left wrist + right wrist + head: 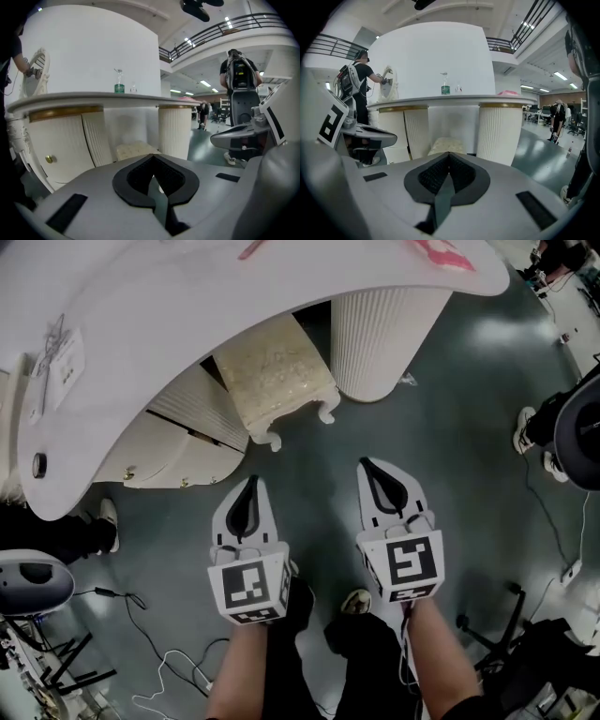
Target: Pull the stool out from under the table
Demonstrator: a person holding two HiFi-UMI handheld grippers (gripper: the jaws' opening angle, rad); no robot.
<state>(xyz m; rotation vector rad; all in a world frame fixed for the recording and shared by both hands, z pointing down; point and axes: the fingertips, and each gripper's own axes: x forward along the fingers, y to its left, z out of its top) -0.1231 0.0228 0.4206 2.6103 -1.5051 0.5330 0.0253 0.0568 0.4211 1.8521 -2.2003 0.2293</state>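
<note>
Item: cream upholstered stool (274,381), sitting tucked in the kneehole of the curved white table (141,315), its rear half lying beneath the tabletop and its front edge with two scrolled legs showing on the dark floor (450,446). It is standing between a drawer unit (178,451) at its 8 o'clock and a fluted pedestal (380,334) at its 3 o'clock. Left gripper (251,482): hovering over the floor, pointing toward 12 o'clock, jaws pressed together with nothing between them, the stool lying just past its tip at about 12 o'clock. Right gripper (364,463): hovering alongside at the left one's 3 o'clock, jaws likewise pressed together and holding nothing, the stool lying at about its 11 o'clock. Neither gripper is touching the stool. Also on the tabletop: a small green bottle (445,88). Step in hand, as judged: the approach is under way; no grasp is being made and the stool is not yet being pulled. Next move, as judged: at least one gripper needs to be parting its jaws, reaching forward to the seat's front edge or a front leg, closing firmly there, then drawing back toward 6 o'clock, keeping the stool clear of the pedestal.
</note>
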